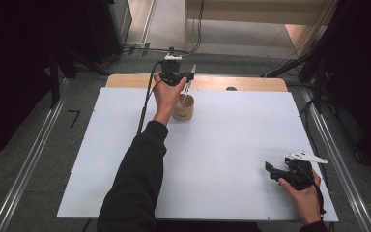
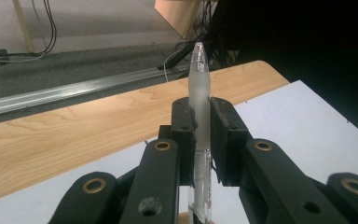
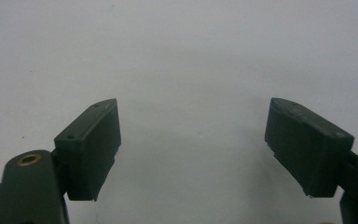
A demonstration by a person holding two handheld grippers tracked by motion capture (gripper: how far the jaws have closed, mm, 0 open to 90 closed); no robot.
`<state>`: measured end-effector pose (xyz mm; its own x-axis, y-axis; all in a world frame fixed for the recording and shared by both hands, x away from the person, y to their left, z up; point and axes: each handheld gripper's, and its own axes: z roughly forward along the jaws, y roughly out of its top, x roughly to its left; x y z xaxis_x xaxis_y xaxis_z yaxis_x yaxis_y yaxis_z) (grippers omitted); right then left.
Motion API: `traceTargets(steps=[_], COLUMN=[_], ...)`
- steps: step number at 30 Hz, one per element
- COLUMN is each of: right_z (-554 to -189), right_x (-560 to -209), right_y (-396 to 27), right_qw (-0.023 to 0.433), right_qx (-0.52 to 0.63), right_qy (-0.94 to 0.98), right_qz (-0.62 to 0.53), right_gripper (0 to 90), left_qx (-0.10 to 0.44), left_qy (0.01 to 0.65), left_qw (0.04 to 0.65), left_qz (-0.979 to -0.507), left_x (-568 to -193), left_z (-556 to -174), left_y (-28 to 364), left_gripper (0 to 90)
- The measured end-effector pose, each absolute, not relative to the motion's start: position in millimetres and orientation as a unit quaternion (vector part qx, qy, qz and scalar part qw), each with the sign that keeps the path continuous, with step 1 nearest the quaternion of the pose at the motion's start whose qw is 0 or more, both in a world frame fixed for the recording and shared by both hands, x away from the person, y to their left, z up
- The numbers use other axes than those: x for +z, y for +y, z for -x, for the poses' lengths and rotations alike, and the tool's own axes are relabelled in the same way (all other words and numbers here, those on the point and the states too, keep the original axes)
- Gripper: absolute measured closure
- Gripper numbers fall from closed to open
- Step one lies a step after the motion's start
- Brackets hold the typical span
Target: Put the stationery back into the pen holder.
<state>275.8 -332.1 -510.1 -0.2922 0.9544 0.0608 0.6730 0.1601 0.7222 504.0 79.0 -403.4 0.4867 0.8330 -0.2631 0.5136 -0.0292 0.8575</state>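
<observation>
The left tongs (image 2: 201, 122) clamp a frosted, clear-tipped plastic pen (image 2: 199, 88) upright, just above a round wooden cup (image 1: 183, 109) on the matte white surface (image 1: 232, 145). Well nearer than the cup, the right tongs (image 3: 193, 140) gape wide, empty.

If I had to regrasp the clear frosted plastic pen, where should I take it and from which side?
Grip the frosted barrel mid-length, squarely across its width, coming from the person's side as the left hand-held gripper does now. The pen stands upright over the small round wooden cup, so its straight shaft suits flat pads; the tapered tip would probably slip.
</observation>
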Motion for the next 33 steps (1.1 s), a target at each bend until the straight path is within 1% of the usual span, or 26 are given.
traceTargets(steps=[7, 16, 33], right_z=[-276, -276, -277], right_x=[-511, -511, -512], right_y=[-332, -333, -330], right_qw=[0.21, 0.209, 0.209], right_qx=[0.332, 0.332, 0.328], right_qy=[0.733, 0.733, 0.737], right_qz=[-0.555, -0.555, -0.552], right_gripper=[16.5, 16.6, 16.5], left_qx=[0.163, 0.181, 0.187], left_qy=[0.481, 0.471, 0.467], left_qw=[0.501, 0.504, 0.514], left_qz=[-0.701, -0.701, -0.695], left_x=[-408, -414, -434], left_z=[-506, -504, -494], left_y=[78, 75, 84], left_gripper=[81.0, 80.9, 80.8])
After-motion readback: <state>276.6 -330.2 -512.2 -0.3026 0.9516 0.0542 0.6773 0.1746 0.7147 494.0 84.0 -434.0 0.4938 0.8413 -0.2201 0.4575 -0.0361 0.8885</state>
